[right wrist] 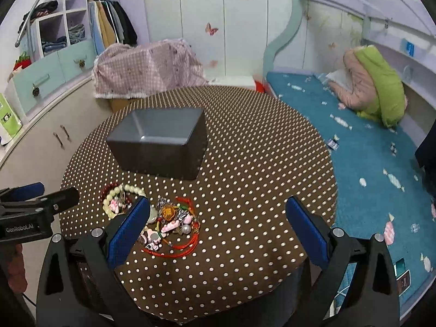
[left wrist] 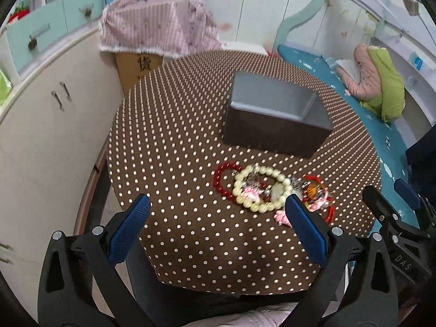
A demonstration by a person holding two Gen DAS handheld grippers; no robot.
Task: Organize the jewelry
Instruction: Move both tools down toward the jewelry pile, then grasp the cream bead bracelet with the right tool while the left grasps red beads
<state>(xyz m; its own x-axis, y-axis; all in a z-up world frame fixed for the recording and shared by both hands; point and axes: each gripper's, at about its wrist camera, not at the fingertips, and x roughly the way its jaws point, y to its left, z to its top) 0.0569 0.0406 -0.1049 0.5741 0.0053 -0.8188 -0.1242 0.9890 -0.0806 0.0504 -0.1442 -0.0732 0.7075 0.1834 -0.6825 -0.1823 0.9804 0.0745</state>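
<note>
While both tools hang low over the near edge of the round polka-dot surface (right wrist: 245,163), the left gripper (left wrist: 218,209) has its blue pads spread wide with nothing between them, and the right gripper (right wrist: 218,212) is equally agape and empty. Just past the fingertips lies the jewelry in a loose tangle: a cream pearl bracelet (left wrist: 259,188) overlapping a red bead bracelet (left wrist: 222,179), with a red cord (right wrist: 177,250) and small pink and amber charms (right wrist: 169,218) heaped at its 3 o'clock side. Farther back, toward 12 o'clock from the heap and apart from it, stands a dark grey rectangular box (right wrist: 160,141), open at the top; its visible inside shows only bare grey walls. Beyond the surface, at 3 o'clock, is a bed with a teal sheet (right wrist: 368,150).
</note>
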